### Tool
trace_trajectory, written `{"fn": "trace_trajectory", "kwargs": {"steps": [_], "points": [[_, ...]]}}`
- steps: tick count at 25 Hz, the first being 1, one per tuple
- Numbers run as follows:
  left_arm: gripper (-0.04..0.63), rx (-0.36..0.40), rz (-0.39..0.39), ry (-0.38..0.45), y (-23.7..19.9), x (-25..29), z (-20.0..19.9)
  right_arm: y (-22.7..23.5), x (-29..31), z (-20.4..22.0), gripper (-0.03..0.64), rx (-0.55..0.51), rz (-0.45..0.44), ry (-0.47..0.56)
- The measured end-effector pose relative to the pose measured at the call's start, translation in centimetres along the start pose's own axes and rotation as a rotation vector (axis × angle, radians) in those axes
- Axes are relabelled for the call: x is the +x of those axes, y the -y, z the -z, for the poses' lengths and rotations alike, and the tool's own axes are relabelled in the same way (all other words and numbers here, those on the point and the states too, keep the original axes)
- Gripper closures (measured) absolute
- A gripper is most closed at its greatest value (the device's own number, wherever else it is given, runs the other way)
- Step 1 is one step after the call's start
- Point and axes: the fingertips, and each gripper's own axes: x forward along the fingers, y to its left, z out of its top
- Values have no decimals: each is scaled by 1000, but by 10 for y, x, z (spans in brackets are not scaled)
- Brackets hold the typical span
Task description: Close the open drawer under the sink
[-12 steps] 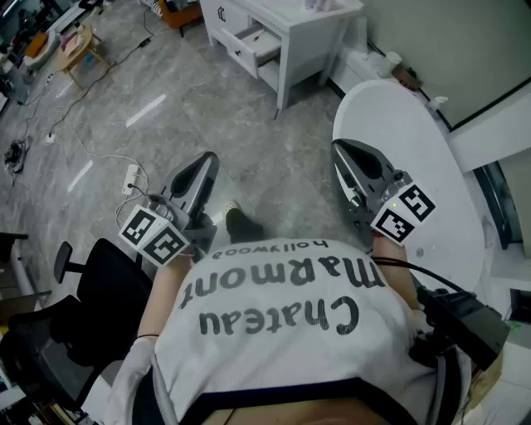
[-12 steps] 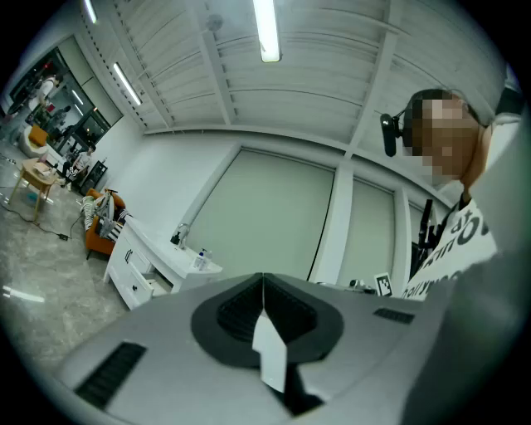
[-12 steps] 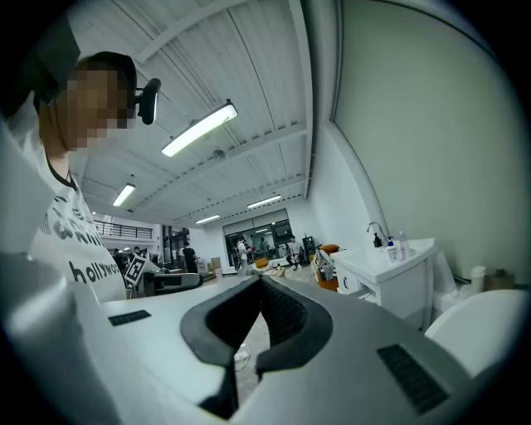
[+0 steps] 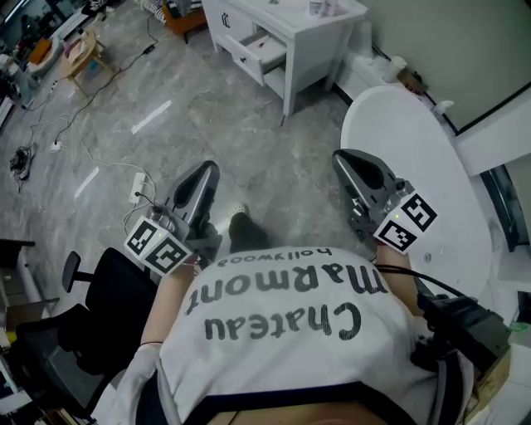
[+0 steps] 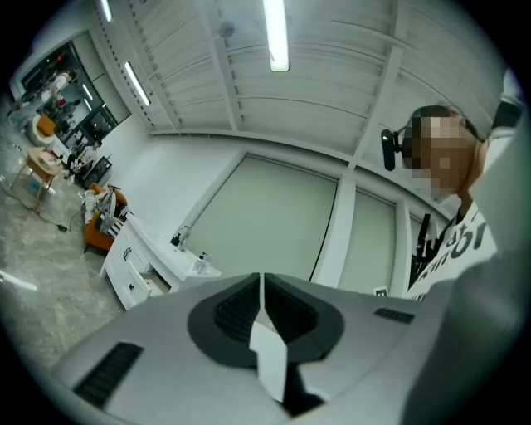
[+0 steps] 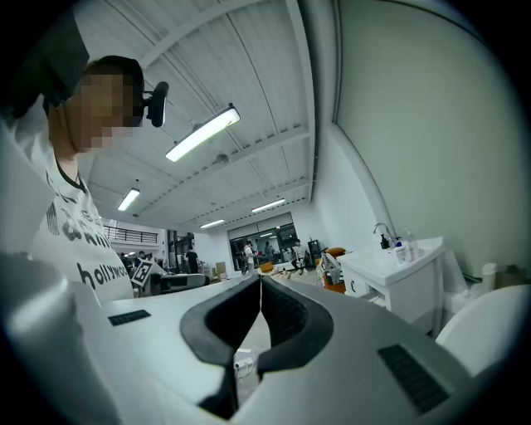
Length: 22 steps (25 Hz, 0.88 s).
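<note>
The white sink cabinet (image 4: 311, 41) stands at the far end of the grey floor, with one drawer (image 4: 264, 48) pulled out on its left face. It also shows small in the left gripper view, where the cabinet (image 5: 139, 264) has its drawer (image 5: 154, 284) out, and at the right of the right gripper view as the cabinet (image 6: 400, 286). My left gripper (image 4: 209, 172) and right gripper (image 4: 342, 159) are held in front of the person's body, far from the cabinet. Both are shut and hold nothing: left gripper (image 5: 261, 280), right gripper (image 6: 260, 282).
A round white table (image 4: 415, 158) fills the right side, close to my right gripper. A black office chair (image 4: 95, 319) is at the lower left. A power strip (image 4: 138, 184) and cables lie on the floor on the left. Orange furniture (image 4: 184, 12) stands beyond the cabinet.
Both grippers stay shut and keep almost the same pose in front of the body. The head view has shifted slightly, with the cabinet sitting a little further right.
</note>
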Motion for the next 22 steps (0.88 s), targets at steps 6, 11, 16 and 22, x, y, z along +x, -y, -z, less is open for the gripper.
{"fn": "trace_trajectory", "kwargs": {"steps": [6, 11, 16, 22], "points": [[586, 6, 86, -71, -38, 37, 0, 8, 17, 2, 604, -9, 31, 24], [586, 75, 125, -90, -93, 95, -28, 55, 62, 0, 604, -19, 148, -2], [586, 42, 208, -80, -114, 114, -56, 69, 90, -18, 604, -12, 194, 55], [588, 51, 208, -66, -203, 139, -104, 109, 178, -30, 604, 46, 204, 111]]}}
